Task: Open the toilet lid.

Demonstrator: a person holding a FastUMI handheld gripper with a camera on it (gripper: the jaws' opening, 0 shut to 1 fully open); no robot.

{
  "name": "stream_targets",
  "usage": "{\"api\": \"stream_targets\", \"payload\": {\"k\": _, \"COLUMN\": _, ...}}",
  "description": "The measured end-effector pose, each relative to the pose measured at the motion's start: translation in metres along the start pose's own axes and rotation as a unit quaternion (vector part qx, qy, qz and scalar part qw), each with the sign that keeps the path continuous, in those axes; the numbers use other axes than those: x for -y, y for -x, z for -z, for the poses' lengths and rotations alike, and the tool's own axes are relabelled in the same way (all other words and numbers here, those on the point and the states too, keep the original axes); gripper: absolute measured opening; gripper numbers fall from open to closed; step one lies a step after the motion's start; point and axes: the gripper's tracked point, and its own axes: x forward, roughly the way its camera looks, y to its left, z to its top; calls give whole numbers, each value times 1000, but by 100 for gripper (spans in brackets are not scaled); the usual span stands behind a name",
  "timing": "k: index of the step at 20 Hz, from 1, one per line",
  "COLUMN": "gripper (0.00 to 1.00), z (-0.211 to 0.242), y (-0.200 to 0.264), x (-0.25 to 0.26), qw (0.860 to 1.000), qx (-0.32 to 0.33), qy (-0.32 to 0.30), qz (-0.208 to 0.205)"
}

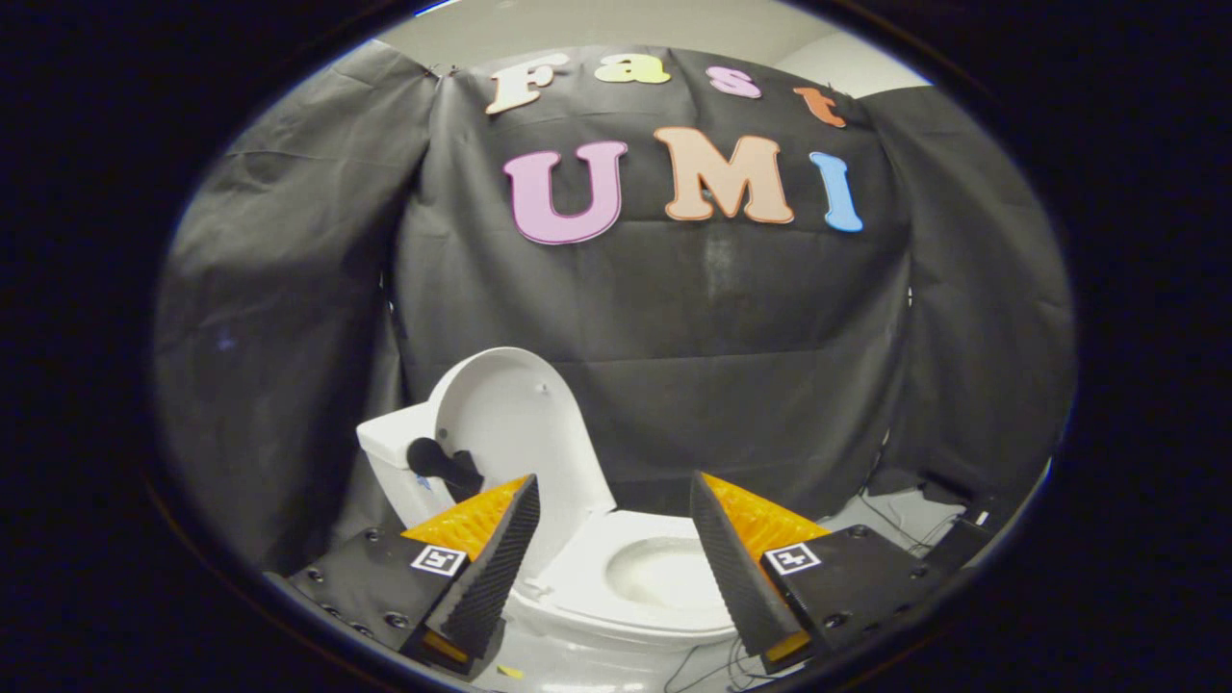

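Gripper view: we find the tool (614, 539) open and empty. Toilet lid (515, 423) already stands upright beyond its fingers, over the seat (587, 577). We judge it rigid, smooth, light; free rim offers best hold.

Black cloth wall (674, 327) draped in loose folds across back and both sides, creased where panels met. Pale ceiling (616, 24) above the cloth's upper edge, evenly lit. Light floor (890, 510) at lower right, crossed by thin dark cables (881, 508) trailing toward a dark box (962, 539) near the cloth's hem.
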Motion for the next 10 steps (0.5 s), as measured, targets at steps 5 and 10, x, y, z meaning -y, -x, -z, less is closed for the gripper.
{"api": "stream_targets", "payload": {"k": 5, "gripper": 97, "z": -3, "y": 14, "x": 82, "qw": 998, "qx": -5, "qy": -15, "qz": 53}}
{"api": "stream_targets", "payload": {"k": 10, "gripper": 96, "z": -5, "y": 38, "x": 103, "qw": 1000, "qx": 13, "qy": 5, "qz": 25}}
